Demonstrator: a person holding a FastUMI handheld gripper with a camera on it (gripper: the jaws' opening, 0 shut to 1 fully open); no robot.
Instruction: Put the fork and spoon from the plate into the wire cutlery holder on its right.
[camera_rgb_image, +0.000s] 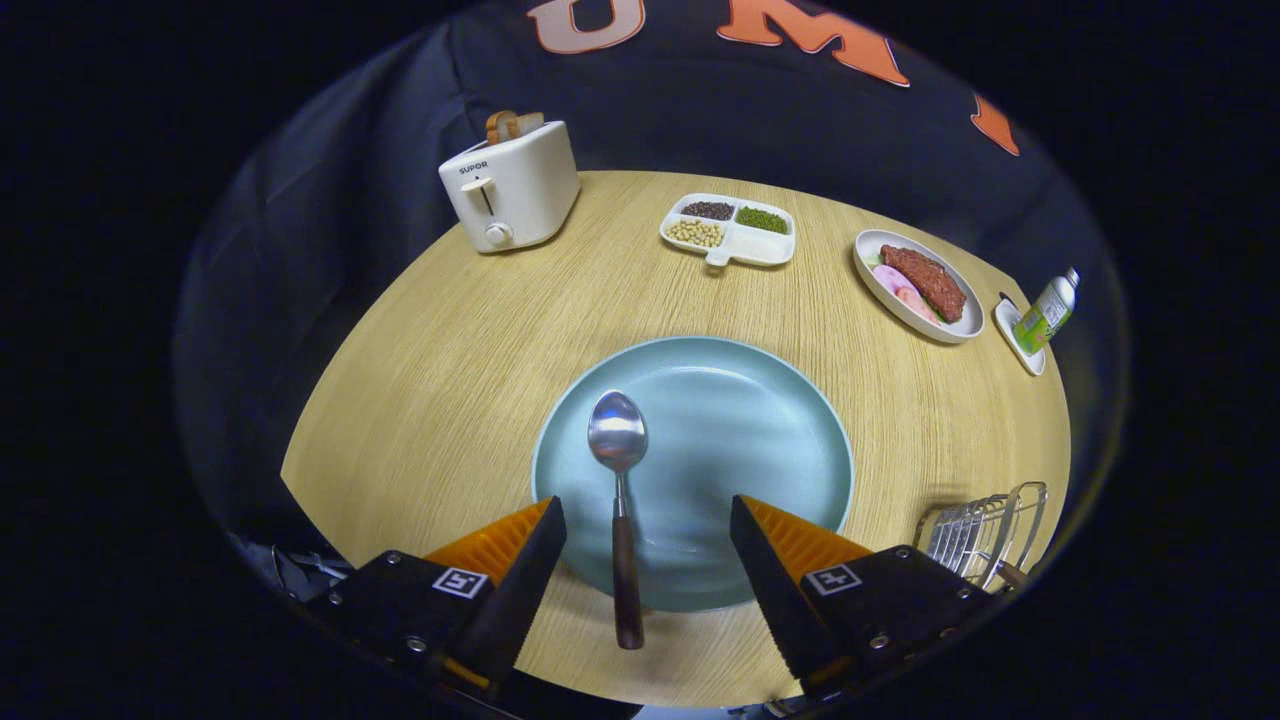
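A light blue round plate (740, 420) lies on the wooden table just ahead of my fingers. A spoon (620, 480) with a shiny bowl and a dark handle rests across the plate's near rim, its handle reaching back over the table between my fingers. My gripper (648, 515) is open, hovering above the plate's near edge, one finger on each side of the spoon handle and touching nothing. The wire cutlery holder (985, 530) stands to the right of the plate, partly hidden behind my right finger, and a dark handle end pokes out near its base.
Beyond the plate stand a white toaster (512, 185) with bread in it, a white divided dish (728, 231) of beans, an oval dish (920, 285) of food and a small bottle (1045, 315) on a little tray. The round table's edge (330, 500) curves close on both sides.
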